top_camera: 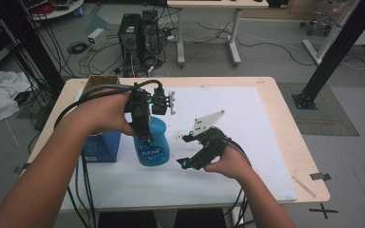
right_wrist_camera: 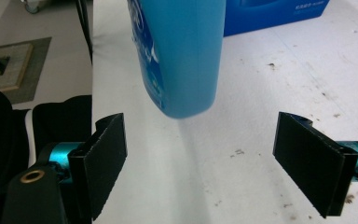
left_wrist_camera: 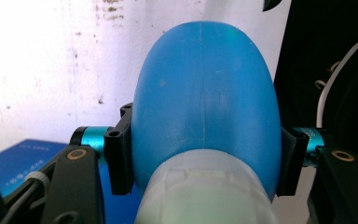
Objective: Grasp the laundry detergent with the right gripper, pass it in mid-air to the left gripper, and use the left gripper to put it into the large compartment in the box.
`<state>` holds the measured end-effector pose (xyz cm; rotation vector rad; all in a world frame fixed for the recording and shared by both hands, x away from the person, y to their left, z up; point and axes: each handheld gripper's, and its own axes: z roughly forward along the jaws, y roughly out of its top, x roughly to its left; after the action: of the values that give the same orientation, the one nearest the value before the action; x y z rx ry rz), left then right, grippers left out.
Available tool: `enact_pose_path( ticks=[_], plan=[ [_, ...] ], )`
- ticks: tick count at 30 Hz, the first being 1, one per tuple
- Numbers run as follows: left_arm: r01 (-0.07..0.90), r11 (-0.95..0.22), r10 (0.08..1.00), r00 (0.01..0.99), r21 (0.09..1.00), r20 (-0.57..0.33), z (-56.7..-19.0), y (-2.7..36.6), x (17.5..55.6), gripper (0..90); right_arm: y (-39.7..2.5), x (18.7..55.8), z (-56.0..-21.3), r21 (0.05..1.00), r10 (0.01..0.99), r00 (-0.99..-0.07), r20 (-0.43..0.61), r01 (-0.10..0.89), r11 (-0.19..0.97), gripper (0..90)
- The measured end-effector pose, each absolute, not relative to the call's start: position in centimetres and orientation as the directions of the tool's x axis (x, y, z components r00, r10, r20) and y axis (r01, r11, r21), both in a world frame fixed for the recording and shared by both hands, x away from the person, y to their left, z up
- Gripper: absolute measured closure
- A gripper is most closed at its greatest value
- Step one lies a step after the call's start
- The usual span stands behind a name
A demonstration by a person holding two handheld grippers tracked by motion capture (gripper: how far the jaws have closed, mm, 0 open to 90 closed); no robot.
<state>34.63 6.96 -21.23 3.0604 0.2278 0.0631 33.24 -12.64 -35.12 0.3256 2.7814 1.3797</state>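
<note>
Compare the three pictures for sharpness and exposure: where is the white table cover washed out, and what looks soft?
High view: evenly lit, slightly soft overall. Left gripper view: the white cover is blown out behind the blue bottle, whose pale neck blurs close to the lens. Right gripper view: crisp on the right claw, with the bottle's faint shadow beneath it.

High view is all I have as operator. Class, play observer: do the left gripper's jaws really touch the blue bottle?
Observer: Yes. In the left gripper view, the left gripper has one jaw pressed on each side of the blue bottle, near its white neck.
Operator: And the right gripper?
Observer: The right gripper has its jaws wide apart, with nothing between them.
Operator: Where does it point?
Observer: At the bottle's lower end, with a gap between them.
</note>
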Motion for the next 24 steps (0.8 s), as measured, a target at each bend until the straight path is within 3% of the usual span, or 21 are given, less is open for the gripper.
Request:
enact_pose_path(
  ticks=[9,24],
  plan=[
    [0.275,-0.958,0.278,0.96,0.075,0.03,-19.2,8.3,35.2,38.4,-13.0,33.4,-34.8,0.777,0.21,-0.975,0.07,0.185,0.602,13.5],
    [0.496,-0.86,0.504,0.862,0.122,0.051,-13.2,14.5,37.4,38.3,-14.4,34.4,-34.3,0.726,0.244,-0.967,0.07,0.217,0.652,12.7]
  ],
)
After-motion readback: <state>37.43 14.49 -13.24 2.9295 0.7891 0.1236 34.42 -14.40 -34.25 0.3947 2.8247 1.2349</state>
